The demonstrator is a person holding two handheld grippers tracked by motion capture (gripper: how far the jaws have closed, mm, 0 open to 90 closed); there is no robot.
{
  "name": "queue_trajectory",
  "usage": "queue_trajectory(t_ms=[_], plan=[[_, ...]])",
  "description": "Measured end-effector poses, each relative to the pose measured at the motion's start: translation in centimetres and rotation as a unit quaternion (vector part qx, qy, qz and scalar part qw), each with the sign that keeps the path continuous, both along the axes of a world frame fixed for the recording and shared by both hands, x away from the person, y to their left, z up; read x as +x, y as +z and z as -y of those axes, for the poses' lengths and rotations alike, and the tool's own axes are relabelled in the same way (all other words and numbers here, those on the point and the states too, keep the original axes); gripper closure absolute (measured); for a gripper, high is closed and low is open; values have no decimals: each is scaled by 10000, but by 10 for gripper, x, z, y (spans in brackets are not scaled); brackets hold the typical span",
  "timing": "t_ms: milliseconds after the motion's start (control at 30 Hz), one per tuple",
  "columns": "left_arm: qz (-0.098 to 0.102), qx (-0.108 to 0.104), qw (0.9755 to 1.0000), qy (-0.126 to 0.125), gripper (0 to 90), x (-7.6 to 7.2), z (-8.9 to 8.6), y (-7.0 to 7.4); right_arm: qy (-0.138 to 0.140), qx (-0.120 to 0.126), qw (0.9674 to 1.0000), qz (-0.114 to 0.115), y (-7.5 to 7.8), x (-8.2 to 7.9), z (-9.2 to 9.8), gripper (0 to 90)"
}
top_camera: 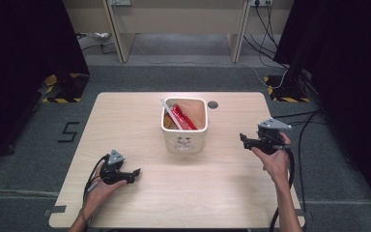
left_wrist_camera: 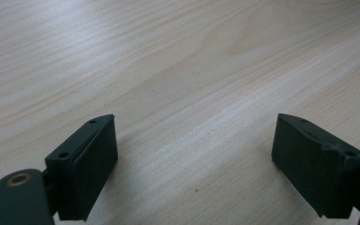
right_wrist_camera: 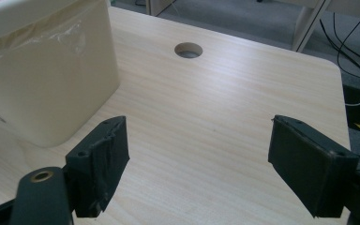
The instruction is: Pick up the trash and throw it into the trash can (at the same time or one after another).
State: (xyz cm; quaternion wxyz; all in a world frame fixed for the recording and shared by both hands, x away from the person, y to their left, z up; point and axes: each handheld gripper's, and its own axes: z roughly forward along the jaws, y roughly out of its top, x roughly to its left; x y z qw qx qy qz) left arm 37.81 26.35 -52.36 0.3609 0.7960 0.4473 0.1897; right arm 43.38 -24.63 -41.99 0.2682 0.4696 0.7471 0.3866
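Reaching for the bin (top_camera: 184, 137) in the middle of the table (top_camera: 222, 183) looks next; both grippers are wide open, holding nothing; left gripper (top_camera: 134, 173) near, right gripper (top_camera: 242, 139) beside it; go slow, don't tip it.

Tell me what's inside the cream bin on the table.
The cream bin holds a red wrapper, a white strip against its left wall, and something yellowish. Whatever lies underneath them is covered.
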Motion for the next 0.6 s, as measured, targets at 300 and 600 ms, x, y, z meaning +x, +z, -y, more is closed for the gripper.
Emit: queue_trajectory(t_ms=[300,600], plan=[[-1,0,10000,0,136,0,0,0,-19,-63,10000,-62,-14,-7,0,205],[-1,-2,10000,1,136,0,0,0,-15,49,9999,-142,-28,-12,-3,203]])
